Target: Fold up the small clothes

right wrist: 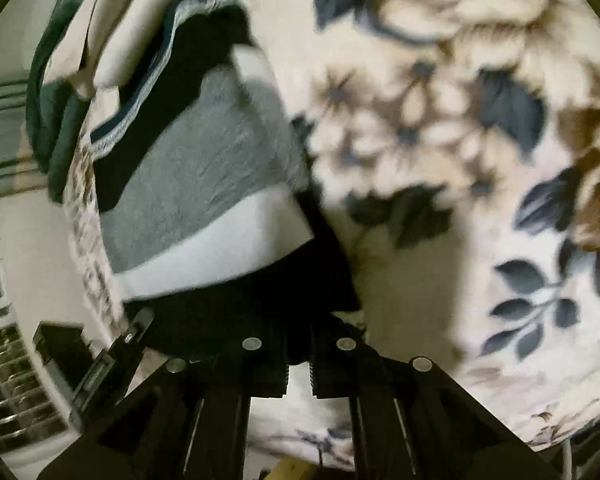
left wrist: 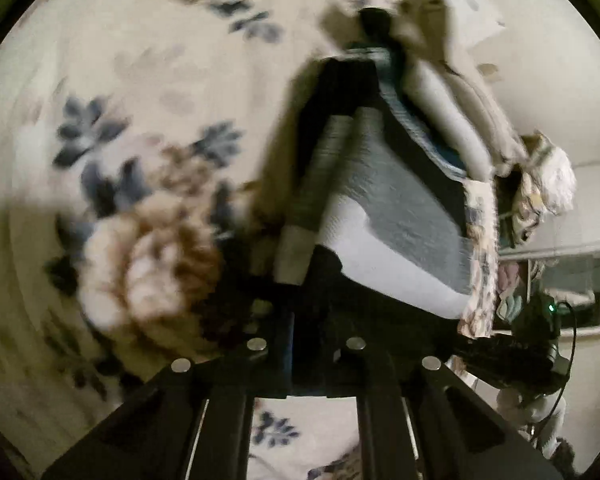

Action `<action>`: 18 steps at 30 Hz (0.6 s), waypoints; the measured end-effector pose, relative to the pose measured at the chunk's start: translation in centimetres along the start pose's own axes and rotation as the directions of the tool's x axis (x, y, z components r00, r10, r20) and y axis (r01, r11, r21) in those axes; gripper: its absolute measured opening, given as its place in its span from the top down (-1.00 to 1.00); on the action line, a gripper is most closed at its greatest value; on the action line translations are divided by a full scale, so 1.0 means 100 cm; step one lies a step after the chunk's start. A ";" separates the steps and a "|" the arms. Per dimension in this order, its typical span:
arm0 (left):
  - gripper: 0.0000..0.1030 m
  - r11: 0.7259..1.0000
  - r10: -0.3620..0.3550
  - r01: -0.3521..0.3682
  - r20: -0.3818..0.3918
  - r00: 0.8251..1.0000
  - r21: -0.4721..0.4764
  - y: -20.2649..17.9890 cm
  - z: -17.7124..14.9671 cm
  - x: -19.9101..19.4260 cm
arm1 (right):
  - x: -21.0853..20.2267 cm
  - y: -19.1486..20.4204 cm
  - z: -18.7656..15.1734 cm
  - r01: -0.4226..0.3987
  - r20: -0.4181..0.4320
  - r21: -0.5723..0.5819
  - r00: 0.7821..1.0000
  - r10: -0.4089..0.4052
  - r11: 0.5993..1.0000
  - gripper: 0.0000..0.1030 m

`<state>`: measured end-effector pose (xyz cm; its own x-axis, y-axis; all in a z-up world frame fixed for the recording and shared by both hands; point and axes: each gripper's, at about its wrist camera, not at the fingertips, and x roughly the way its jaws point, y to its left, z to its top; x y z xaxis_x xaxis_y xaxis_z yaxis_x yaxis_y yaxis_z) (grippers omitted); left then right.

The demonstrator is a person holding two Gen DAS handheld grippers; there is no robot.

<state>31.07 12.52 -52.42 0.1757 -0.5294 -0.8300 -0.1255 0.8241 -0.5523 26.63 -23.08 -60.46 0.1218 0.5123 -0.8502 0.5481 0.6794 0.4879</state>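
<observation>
Two hand-held grippers working one garment over a floral blanket. The left gripper (left wrist: 300, 344) has its jaws drawn together on a dark edge of the colour-blocked garment (left wrist: 400, 216), a black, grey and white piece that rises from the jaws up and to the right; a rolled or bunched grey part (left wrist: 320, 184) stands just beyond the fingers. The right gripper (right wrist: 299, 376) shows its ribbed jaw faces nearly together, a narrow gap between them, with the black hem of the same garment (right wrist: 204, 184) bunched just above the fingertips; whether cloth is actually pinched there cannot be told. Gripping at the hem on both sides would, presumably, keep the edge taut so that the cloth can be carried over itself in one fold. Both views are motion-blurred. The floral blanket (left wrist: 132, 184) serves as the soft folding surface. Beyond the garment lie other clothes (right wrist: 60, 92), dark green and cream, probably awaiting folding.
</observation>
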 end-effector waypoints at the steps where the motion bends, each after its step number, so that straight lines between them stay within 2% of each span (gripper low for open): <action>1: 0.89 1.000 -0.009 0.009 -0.014 1.000 -0.018 0.004 0.002 0.003 | 0.003 -0.004 0.003 0.003 -0.016 0.012 1.000 -0.003 1.000 0.87; 2: 0.88 0.999 -0.033 0.032 -0.034 0.999 -0.026 0.004 0.005 0.002 | 0.008 -0.006 0.006 0.005 -0.058 0.005 0.998 -0.004 1.000 0.87; 5: 0.78 1.000 -0.005 0.006 -0.043 0.999 0.026 -0.018 0.016 -0.007 | 0.004 0.011 0.016 0.038 -0.084 -0.091 0.995 -0.045 0.995 0.80; 7: 0.45 0.999 -0.013 0.013 -0.004 1.000 0.052 -0.033 0.030 -0.013 | -0.005 0.022 0.027 0.055 -0.065 -0.127 0.996 -0.063 0.990 0.76; 8: 0.21 0.997 -0.014 0.012 0.025 1.000 0.072 -0.039 0.039 -0.014 | -0.008 0.024 0.032 0.043 -0.057 -0.131 0.997 -0.051 0.990 0.69; 9: 0.14 0.996 -0.007 0.002 0.057 0.998 0.094 -0.048 0.052 -0.011 | -0.013 0.029 0.045 0.023 -0.033 -0.137 0.999 -0.028 0.990 0.62; 11: 0.14 0.991 0.006 -0.020 0.101 0.995 0.134 -0.063 0.078 0.000 | -0.016 0.039 0.069 0.021 0.029 -0.146 0.999 -0.017 0.989 0.27; 15: 0.14 0.968 0.068 -0.100 0.145 0.987 0.231 -0.097 0.129 0.036 | -0.020 0.062 0.120 0.012 0.122 -0.180 0.992 0.010 0.984 0.26; 18: 0.23 0.933 0.122 -0.172 0.172 0.978 0.317 -0.113 0.153 0.057 | -0.013 0.084 0.152 0.029 0.151 -0.216 0.988 0.004 0.976 0.26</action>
<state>48.42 3.26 -49.71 0.3241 -0.3823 -0.8653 0.1621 0.9236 -0.3473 43.61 -26.02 -58.30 0.2480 0.4296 -0.8683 0.3600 0.7912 0.4943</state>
